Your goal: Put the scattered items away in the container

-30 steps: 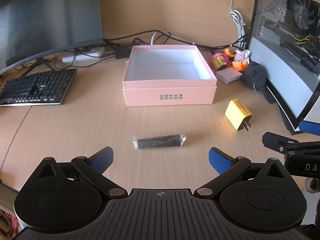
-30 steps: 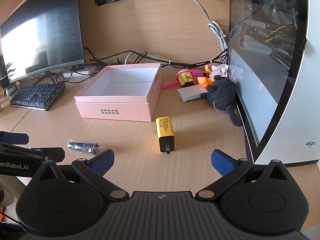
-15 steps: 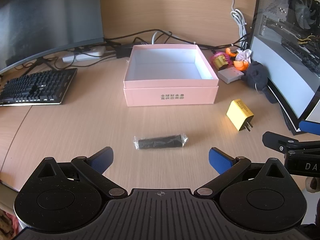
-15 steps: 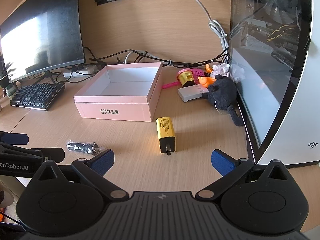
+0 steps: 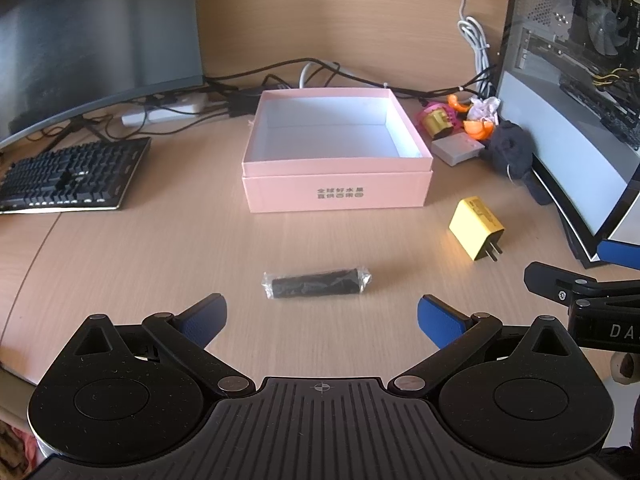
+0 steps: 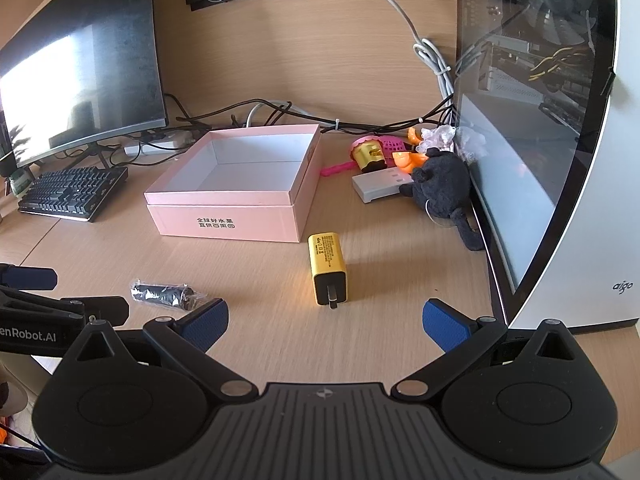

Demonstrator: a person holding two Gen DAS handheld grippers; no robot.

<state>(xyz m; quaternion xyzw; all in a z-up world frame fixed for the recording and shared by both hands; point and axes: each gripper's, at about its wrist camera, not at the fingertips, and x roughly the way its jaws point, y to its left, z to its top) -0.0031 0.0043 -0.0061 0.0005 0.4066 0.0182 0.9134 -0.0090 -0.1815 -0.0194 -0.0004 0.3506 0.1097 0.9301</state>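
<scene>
Wooden desk point(image 5: 120, 264) holds pink box point(image 5: 336, 196); left gripper point(image 5: 320, 320) and right gripper point(image 6: 324, 320) gape apart.

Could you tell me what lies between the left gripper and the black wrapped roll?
Only bare desk: in the left wrist view, the open left gripper faces the black wrapped roll with nothing between.

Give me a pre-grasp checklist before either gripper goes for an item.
1. Left gripper open, nothing held: ok.
2. Right gripper open, nothing held: ok.
3. Wrapped black roll lies ahead of the left gripper, unobstructed: ok.
4. Yellow charger lies ahead of the right gripper, prongs toward it: ok.
5. Pink box open, nothing visible inside: ok.
6. Height of the fingers above the desk: cannot tell.
</scene>
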